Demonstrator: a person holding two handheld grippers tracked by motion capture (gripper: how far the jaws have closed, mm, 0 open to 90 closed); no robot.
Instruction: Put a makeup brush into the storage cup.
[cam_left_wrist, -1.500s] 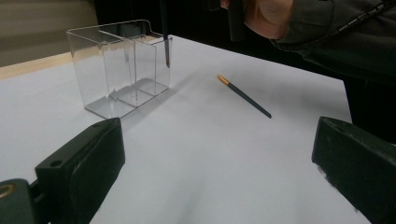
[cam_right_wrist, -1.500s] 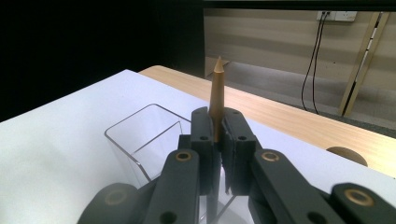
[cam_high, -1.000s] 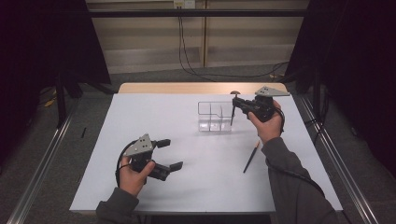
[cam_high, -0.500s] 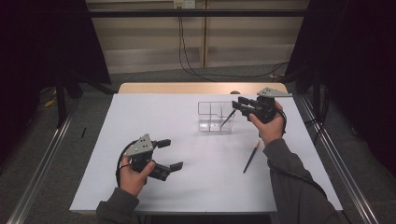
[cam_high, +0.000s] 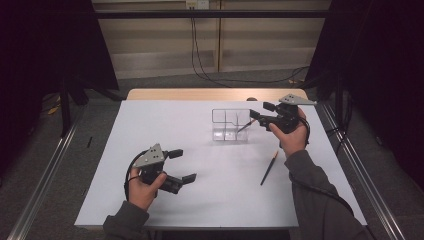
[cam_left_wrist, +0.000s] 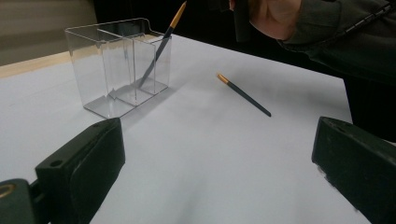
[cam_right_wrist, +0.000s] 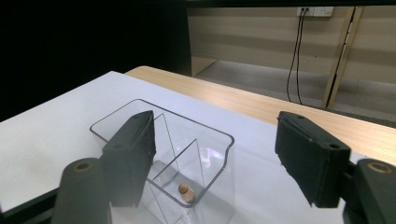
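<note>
A clear divided box (cam_high: 229, 125) stands right of the table's middle. A dark pencil with an orange end (cam_high: 245, 126) leans inside its right compartment; in the left gripper view the pencil (cam_left_wrist: 161, 46) pokes above the box (cam_left_wrist: 116, 65). My right gripper (cam_high: 260, 111) hovers at the box's right rim; its jaws have just been opening and nothing is between them. In the right gripper view, the gripper (cam_right_wrist: 217, 140) looks down on the box (cam_right_wrist: 163, 149) and the pencil's end (cam_right_wrist: 184, 189). A second pencil (cam_high: 268, 169) (cam_left_wrist: 243, 94) lies flat on the sheet. My left gripper (cam_high: 184, 165) (cam_left_wrist: 215, 172) rests open at the front left.
A white sheet (cam_high: 150, 125) covers the table, with a wooden strip (cam_high: 200, 94) along the far edge. Metal rails (cam_high: 45, 170) run along both sides of the table. Cables (cam_high: 200, 50) hang at the back wall.
The pencil that my right gripper held above the box has tipped, left the jaws and now leans inside the box. The right jaws have spread apart. The left hand has stayed still.
</note>
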